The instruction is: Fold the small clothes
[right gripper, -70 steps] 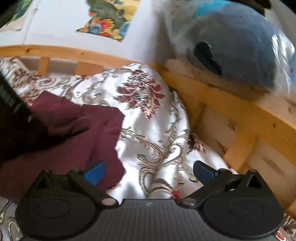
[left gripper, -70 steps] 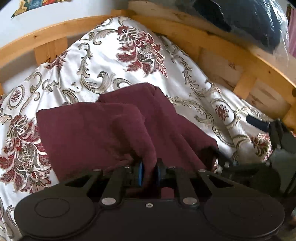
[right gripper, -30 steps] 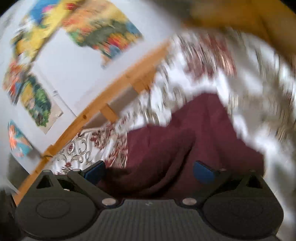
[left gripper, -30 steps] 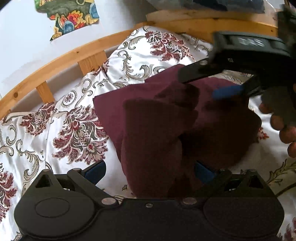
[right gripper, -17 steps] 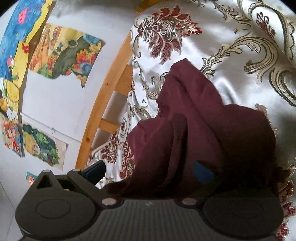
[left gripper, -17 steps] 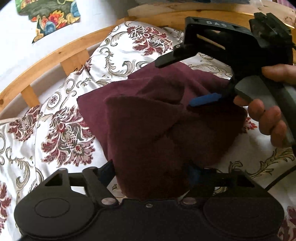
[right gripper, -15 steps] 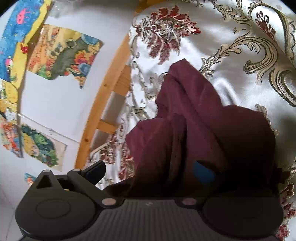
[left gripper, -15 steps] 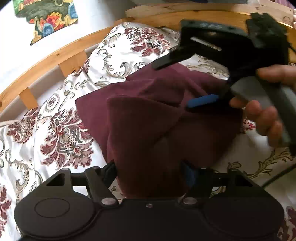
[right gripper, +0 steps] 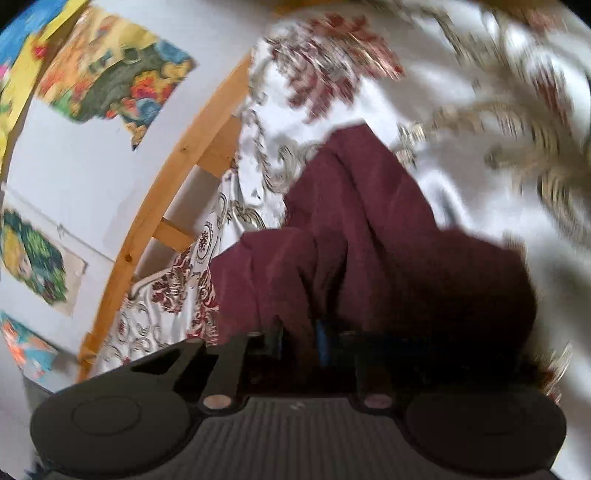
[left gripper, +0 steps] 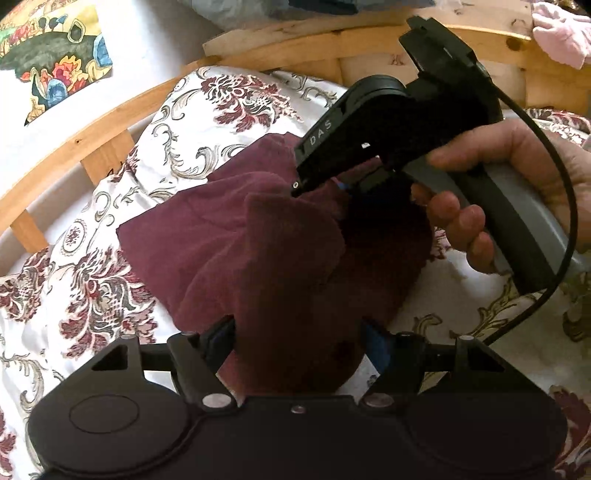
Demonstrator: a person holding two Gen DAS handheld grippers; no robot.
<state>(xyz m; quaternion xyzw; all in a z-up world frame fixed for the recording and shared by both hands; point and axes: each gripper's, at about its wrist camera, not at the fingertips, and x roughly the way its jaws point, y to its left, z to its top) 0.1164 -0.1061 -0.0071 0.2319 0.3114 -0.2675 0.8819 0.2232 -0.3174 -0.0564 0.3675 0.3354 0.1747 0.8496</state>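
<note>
A maroon garment (left gripper: pixel 266 251) lies bunched on the floral bedspread (left gripper: pixel 103 288). My left gripper (left gripper: pixel 297 339) has its jaws part closed around a thick fold of the garment at its near edge. My right gripper (left gripper: pixel 332 184), held in a hand, comes in from the right and pinches the garment's far side. In the right wrist view the right gripper (right gripper: pixel 299 339) is shut on a fold of the maroon garment (right gripper: pixel 369 258); that view is blurred.
A wooden bed frame (left gripper: pixel 92 136) curves behind the bedspread. A white wall with colourful pictures (left gripper: pixel 55 62) stands behind it. A pink cloth (left gripper: pixel 561 33) lies on the frame at the top right. A black cable (left gripper: pixel 554 221) loops from the right gripper.
My right gripper has closed on the garment's far side. My left gripper's jaws have narrowed around the near fold. The garment is bunched more tightly between them.
</note>
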